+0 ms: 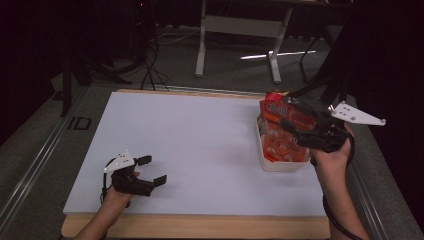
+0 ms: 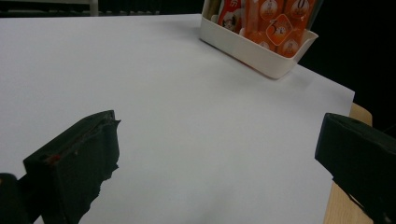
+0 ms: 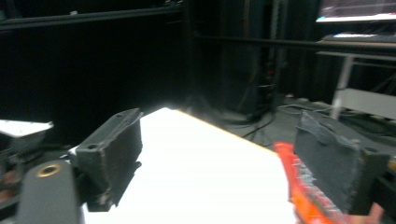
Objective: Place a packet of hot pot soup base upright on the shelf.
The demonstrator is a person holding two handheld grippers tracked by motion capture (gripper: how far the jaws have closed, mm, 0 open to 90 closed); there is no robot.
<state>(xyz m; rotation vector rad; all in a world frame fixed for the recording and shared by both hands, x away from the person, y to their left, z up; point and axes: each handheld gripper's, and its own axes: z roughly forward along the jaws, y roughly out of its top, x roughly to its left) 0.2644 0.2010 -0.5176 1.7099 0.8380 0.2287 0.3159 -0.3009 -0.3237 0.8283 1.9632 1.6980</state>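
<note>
A white tray (image 1: 281,165) full of orange snack packets (image 1: 283,145) stands at the table's right edge. My right gripper (image 1: 282,112) hovers over the tray's far end, jaws spread wide. An orange-red packet (image 1: 274,107) stands up at its tips. In the right gripper view that orange packet (image 3: 299,189) lies against the inner face of the right jaw, apart from the left one; my right gripper (image 3: 219,135) is open. My left gripper (image 1: 151,170) rests open near the front left of the table with nothing in it. Ahead of my left gripper (image 2: 219,135) stand the tray (image 2: 252,49) and its packets (image 2: 280,28).
The white table top (image 1: 200,135) has a wooden front edge (image 1: 200,226). Beyond the table a white desk frame (image 1: 202,45) stands on the dark floor, with cables (image 1: 150,65) running beside it. A dark stand (image 1: 335,65) rises behind the tray.
</note>
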